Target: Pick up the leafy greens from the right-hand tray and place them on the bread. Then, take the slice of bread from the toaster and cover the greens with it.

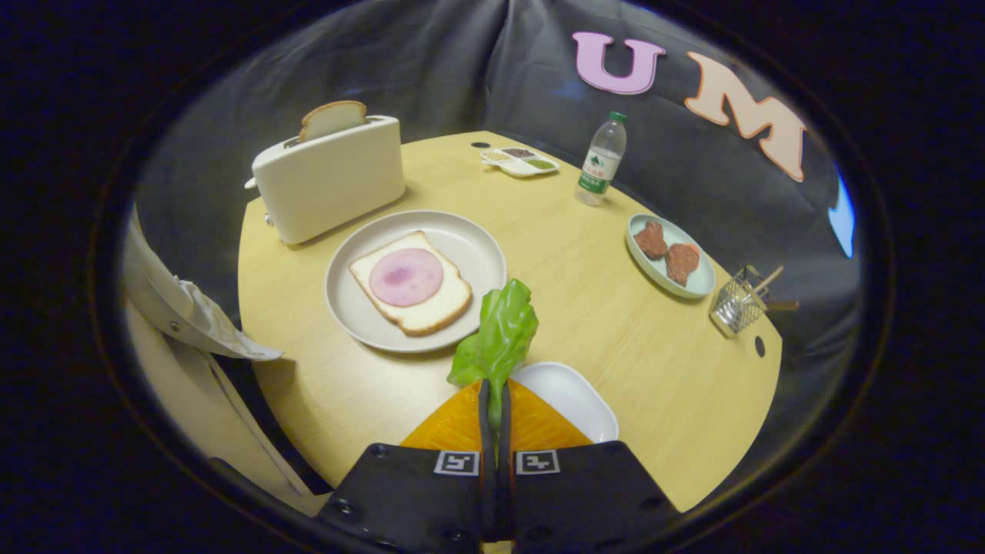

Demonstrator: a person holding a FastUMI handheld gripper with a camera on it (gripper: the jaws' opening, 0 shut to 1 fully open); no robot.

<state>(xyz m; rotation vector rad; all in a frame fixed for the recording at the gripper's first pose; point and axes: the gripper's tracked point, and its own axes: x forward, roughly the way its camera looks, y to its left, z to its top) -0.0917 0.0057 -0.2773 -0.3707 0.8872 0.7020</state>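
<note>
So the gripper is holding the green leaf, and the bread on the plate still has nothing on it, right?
Not quite. The gripper does hold the leafy greens, both fingers pressed on them, but the bread on the plate already carries a round pink slice of ham, as the gripper view shows.

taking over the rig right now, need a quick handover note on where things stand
Hand-held gripper: shut on the leafy greens, lifted above the white tray near the fingers.
Bread with ham lies on the round plate, just beyond the greens and to the left.
Second bread slice stands in the toaster behind the plate.
Done: greens picked up.
Left: lay the greens on the ham bread, then take the toaster slice and cover them.
</note>
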